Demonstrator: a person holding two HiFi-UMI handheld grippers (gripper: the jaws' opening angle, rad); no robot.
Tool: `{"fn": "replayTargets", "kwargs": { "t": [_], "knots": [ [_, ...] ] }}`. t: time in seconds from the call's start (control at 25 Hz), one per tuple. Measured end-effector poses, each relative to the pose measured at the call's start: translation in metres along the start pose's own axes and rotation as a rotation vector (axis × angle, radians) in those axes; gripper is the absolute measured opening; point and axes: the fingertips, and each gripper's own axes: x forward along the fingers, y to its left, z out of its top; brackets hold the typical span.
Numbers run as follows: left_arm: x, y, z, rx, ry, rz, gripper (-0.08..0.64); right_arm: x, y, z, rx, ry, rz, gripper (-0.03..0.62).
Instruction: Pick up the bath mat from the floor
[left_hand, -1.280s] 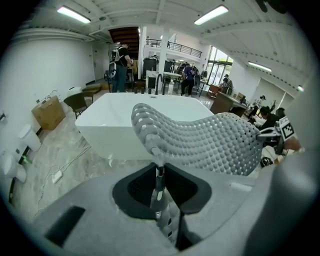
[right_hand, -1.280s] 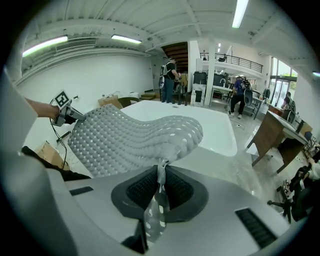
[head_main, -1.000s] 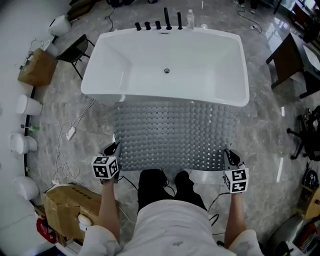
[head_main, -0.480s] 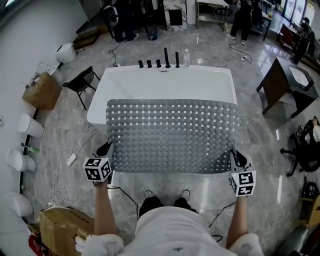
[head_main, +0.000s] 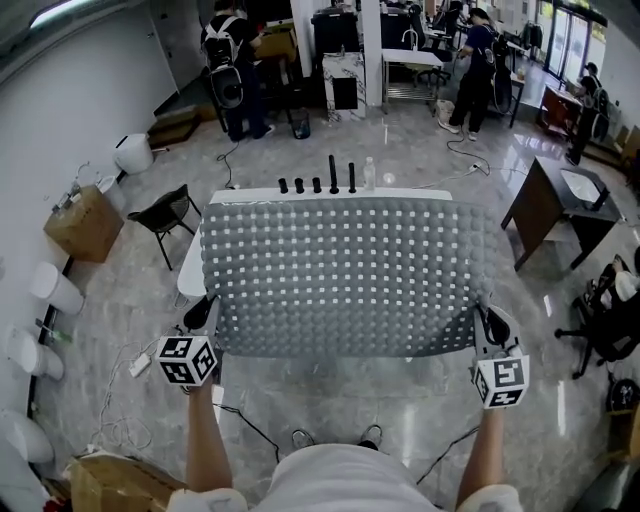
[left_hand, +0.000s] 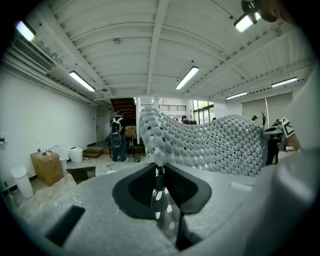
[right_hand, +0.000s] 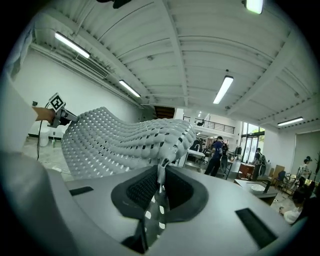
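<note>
**Far left, by the wall:** white round fixtures (head_main: 52, 288) in a row; cardboard box (head_main: 85, 222); black folding chair (head_main: 165, 213) just right of the box.

**Left gripper (head_main: 205, 305) (left_hand: 159, 167):** near left, marker cube (head_main: 187, 360) on the side nearest the person. Jaws clenched on the near-left corner of the bath mat, with the thin edge pinched between the dark pads.

**Bath mat (head_main: 345, 275) (left_hand: 215, 145) (right_hand: 115, 140):** grey, studded, pierced with small square holes. Held up clear of the floor and spread wide between the two grippers. Near edge runs from one gripper to the other. Seen from either gripper, humped upward along its span.

**Bathtub (head_main: 188, 272):** white, beyond and beneath the mat, mostly covered by it. Only the left rim and a strip of the far edge showing.

**Far edge of tub:** row of black taps (head_main: 333, 175); clear bottle (head_main: 369, 172) just to their right.

**Right gripper (head_main: 487, 318) (right_hand: 161, 175):** near right, marker cube (head_main: 500, 380) on the side nearest the person. Jaws clamped on the near-right corner of the mat, gripped between the pads.

**Far right:** dark desk (head_main: 545, 205); black office chair (head_main: 600, 325) nearer.
</note>
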Motion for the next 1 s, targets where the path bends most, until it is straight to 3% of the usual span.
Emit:
{"fn": "replayTargets", "kwargs": {
  "t": [0.4,1.0],
  "knots": [
    [-0.017,0.028,0.060,0.038,-0.145,-0.023,0.058,-0.016,0.005,0.060,-0.010,-0.107,-0.075,0.038],
    [-0.039,0.047,0.048,0.028,-0.171,-0.023,0.058,-0.023,0.040,0.069,-0.007,-0.113,-0.079,0.037]
  ]
}}
